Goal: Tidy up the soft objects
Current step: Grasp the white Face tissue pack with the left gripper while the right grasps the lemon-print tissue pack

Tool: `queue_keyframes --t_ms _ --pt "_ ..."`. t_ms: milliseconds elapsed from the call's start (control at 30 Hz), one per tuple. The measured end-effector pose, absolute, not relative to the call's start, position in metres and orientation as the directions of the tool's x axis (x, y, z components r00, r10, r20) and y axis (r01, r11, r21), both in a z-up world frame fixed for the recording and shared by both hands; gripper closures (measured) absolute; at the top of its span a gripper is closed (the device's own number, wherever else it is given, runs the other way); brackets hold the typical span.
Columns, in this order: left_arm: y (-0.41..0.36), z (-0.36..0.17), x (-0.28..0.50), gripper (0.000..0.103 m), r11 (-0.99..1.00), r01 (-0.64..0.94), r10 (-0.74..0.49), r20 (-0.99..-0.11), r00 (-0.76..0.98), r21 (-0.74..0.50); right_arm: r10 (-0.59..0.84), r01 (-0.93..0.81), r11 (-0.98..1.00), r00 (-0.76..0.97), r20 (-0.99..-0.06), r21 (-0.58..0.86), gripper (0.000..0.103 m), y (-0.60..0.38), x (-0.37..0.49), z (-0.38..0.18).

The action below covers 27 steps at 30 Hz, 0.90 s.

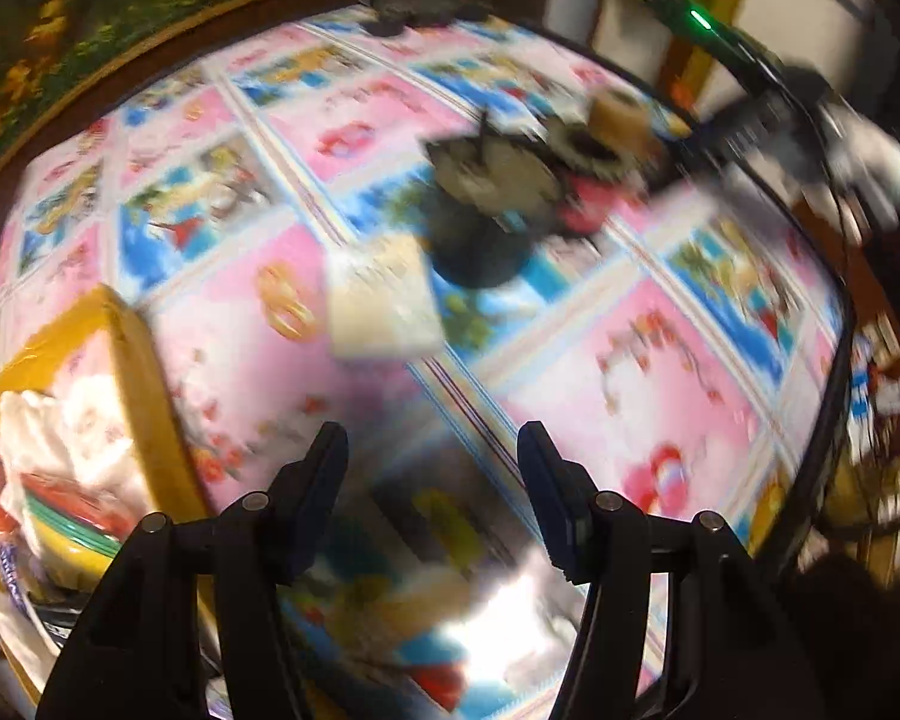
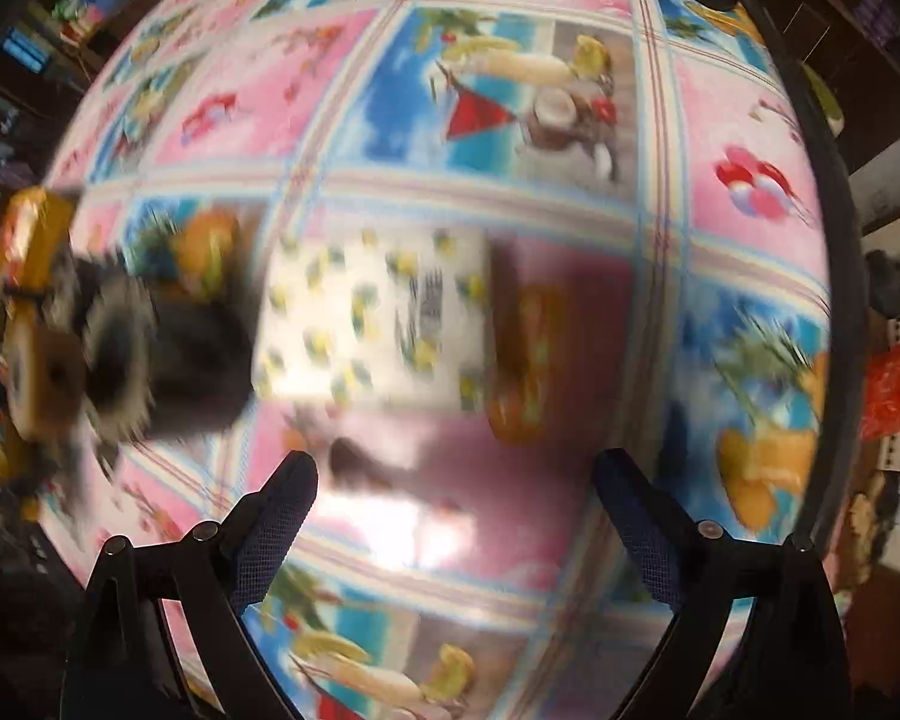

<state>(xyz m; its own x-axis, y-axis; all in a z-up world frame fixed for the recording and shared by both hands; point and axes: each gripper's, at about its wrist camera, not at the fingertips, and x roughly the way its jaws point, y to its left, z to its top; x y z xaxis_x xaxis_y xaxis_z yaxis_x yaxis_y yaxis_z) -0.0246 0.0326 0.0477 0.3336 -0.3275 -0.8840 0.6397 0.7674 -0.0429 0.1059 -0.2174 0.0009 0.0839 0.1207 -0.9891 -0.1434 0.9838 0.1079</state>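
Both views motion-blurred. Left wrist view, far left: yellow box (image 1: 120, 354) at table edge, stuffed with white and red soft items. Left gripper (image 1: 432, 456) about half open, nothing between its jaws, over bare patterned tablecloth (image 1: 660, 360). White tissue pack (image 1: 384, 306) lies flat on the cloth ahead of the gripper, well apart from it. Beyond the pack, a dark furry heap (image 1: 486, 210) with a tan roll (image 1: 621, 117) behind. Right wrist view: furry heap (image 2: 150, 354) left, tissue pack (image 2: 378, 324) centre, just ahead of the right gripper (image 2: 456, 480), apart from both fingers. Jaws spread wide, empty.
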Motion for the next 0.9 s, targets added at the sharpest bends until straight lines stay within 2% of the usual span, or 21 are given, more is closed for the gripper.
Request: queue_keyframes --t_ms 67,133,233,300,400,467,567,667,733,767,800,900 --pt "0.030 0.050 -0.010 0.044 0.773 0.634 -0.330 -0.861 0.388 -0.010 0.179 -0.086 0.982 0.143 -0.973 0.168 0.009 -0.223 0.104 0.010" --pt "0.018 0.045 0.003 0.044 0.746 0.661 -0.289 -0.856 0.429 0.079 0.231 -0.066 0.973 0.210 -0.950 0.222 0.009 -0.232 0.100 0.023" --pt "0.009 0.034 0.015 0.044 0.716 0.694 -0.277 -0.881 0.383 0.077 0.290 -0.056 0.957 0.248 -0.924 0.286 0.009 -0.232 0.101 0.027" --pt "0.002 0.026 0.023 0.035 0.713 0.699 -0.283 -0.892 0.352 0.050 0.303 -0.031 0.952 0.260 -0.917 0.306 0.009 -0.231 0.106 0.024" --pt "-0.008 0.013 0.029 0.029 0.728 0.684 -0.275 -0.900 0.337 0.033 0.293 0.003 0.952 0.275 -0.916 0.306 0.008 -0.227 0.117 0.015" --pt "-0.012 0.009 0.032 0.018 0.739 0.674 -0.298 -0.894 0.335 0.007 0.315 0.024 0.942 0.282 -0.906 0.335 0.008 -0.225 0.121 0.008" --pt "-0.014 0.008 0.030 0.015 0.746 0.666 -0.318 -0.879 0.355 0.000 0.335 0.029 0.934 0.284 -0.899 0.357 0.009 -0.229 0.127 -0.003" --pt "-0.014 0.010 0.026 0.029 0.739 0.673 -0.333 -0.874 0.353 -0.010 0.294 -0.024 0.954 0.287 -0.912 0.300 0.011 -0.222 0.126 -0.003" --pt "-0.008 0.014 0.027 0.051 0.763 0.646 -0.320 -0.871 0.373 -0.003 0.236 -0.070 0.972 0.304 -0.923 0.225 0.021 -0.214 0.120 0.001" --pt "-0.002 0.015 0.028 0.055 0.774 0.632 -0.331 -0.869 0.367 -0.028 0.245 -0.090 0.969 0.316 -0.917 0.228 0.031 -0.211 0.116 0.002" --pt "0.005 0.018 0.029 0.055 0.787 0.614 -0.355 -0.862 0.361 -0.067 0.247 -0.088 0.969 0.319 -0.915 0.230 0.033 -0.210 0.114 0.004" --pt "0.015 0.023 0.024 0.055 0.805 0.587 -0.364 -0.850 0.381 -0.082 0.240 -0.077 0.971 0.349 -0.906 0.227 0.036 -0.210 0.106 0.009"
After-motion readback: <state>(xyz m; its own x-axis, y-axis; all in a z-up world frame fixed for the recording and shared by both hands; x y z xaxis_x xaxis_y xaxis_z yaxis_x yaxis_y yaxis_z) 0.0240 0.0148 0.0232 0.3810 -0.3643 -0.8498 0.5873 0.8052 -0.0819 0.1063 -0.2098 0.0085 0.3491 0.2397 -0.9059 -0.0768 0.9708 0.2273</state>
